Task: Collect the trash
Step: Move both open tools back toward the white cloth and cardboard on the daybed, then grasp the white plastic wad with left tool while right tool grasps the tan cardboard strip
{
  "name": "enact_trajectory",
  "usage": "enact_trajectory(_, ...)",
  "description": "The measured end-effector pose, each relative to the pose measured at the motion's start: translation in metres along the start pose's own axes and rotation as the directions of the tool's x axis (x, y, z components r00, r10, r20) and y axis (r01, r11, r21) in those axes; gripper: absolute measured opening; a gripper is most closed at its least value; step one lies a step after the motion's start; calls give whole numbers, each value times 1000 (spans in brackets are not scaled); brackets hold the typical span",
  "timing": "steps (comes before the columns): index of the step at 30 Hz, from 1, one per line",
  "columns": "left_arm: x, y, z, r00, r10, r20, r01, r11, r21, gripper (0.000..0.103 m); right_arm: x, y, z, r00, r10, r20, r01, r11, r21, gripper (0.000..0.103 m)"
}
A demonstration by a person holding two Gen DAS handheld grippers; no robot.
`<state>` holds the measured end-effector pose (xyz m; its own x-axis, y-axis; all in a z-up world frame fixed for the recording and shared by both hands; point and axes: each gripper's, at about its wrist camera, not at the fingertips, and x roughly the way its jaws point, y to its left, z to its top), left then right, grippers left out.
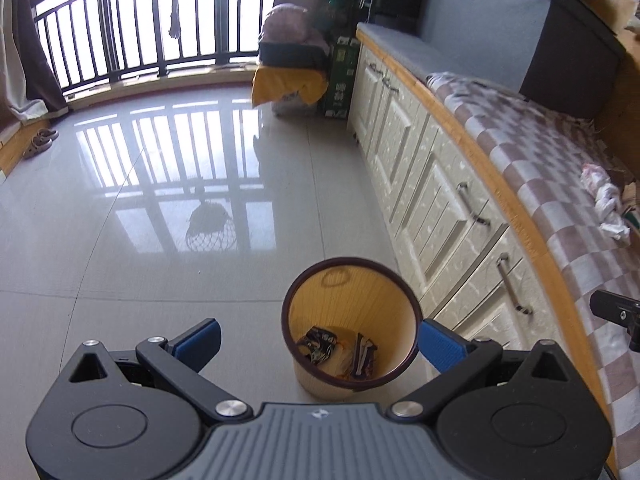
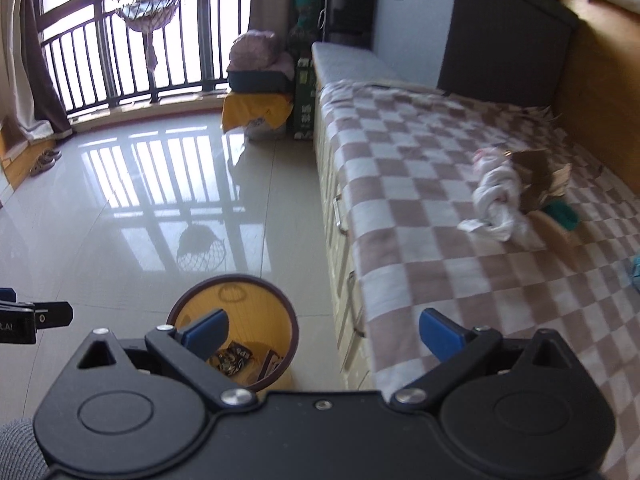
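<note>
Both tools, left tool (image 1: 320, 338) & right tool (image 2: 322, 330), spread wide, empty; 1 bin (image 1: 352, 276) w/ 2 wrappers (image 1: 320, 346)

Glossy tiled floor (image 1: 160, 220), barred window (image 1: 120, 20), cream cabinets (image 1: 420, 168), checkered cloth (image 2: 420, 200)

Wrappers (image 1: 338, 350) lie in the bin (image 1: 352, 280) on the floor (image 1: 140, 260) beside the cabinet (image 1: 432, 184).

This is a lived-in room of a home, shown by a glossy tiled floor (image 1: 160, 208), railed balcony windows (image 1: 120, 40), a curtain (image 1: 36, 72), shoes (image 1: 40, 142) by the wall, cream cupboards (image 1: 420, 168) and a checked blanket (image 2: 420, 184).
</note>
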<state>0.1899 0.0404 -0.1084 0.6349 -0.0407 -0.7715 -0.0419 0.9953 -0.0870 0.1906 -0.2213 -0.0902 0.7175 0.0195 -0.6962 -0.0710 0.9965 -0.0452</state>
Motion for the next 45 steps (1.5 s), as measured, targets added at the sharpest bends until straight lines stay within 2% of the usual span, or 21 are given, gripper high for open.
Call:
enact_trajectory(10,-22,-58,11,990,-65,123,59,997,56,103,-41,-66,-8,986,-60,157,50,997,65,103)
enact_trajectory(17,-26,-117,20,972,-125,198,102,987,123,103,-51,-124,-21,960,-143,242,120,987,106,103)
enact_trajectory(23,-23,-171,30,955,-187,232,149,973,174,103,-45,-173,-36,943,-174,284,145,982,122,103)
enact_trajectory(30,-12,-231,43,923,-285,258,228,947,227,103,-20,-227,-41,936,-166,312,122,981,154,103)
enact_trajectory(33,-2,-254,48,912,-331,240,277,932,233,103,-8,-247,-39,940,-121,320,76,986,150,103)
enact_trajectory(38,16,-288,57,900,-362,243,305,921,244,103,21,-271,-35,933,-140,333,93,984,152,103)
enact_trajectory(41,28,-303,61,902,-367,230,308,917,253,103,40,-283,-32,937,-85,339,37,989,145,103)
enact_trajectory(43,36,-312,64,902,-368,223,309,915,260,103,52,-287,-27,945,-57,322,17,992,127,101)
enact_trajectory(45,44,-320,68,900,-382,209,323,908,268,103,63,-290,-22,952,-14,305,-19,994,107,86)
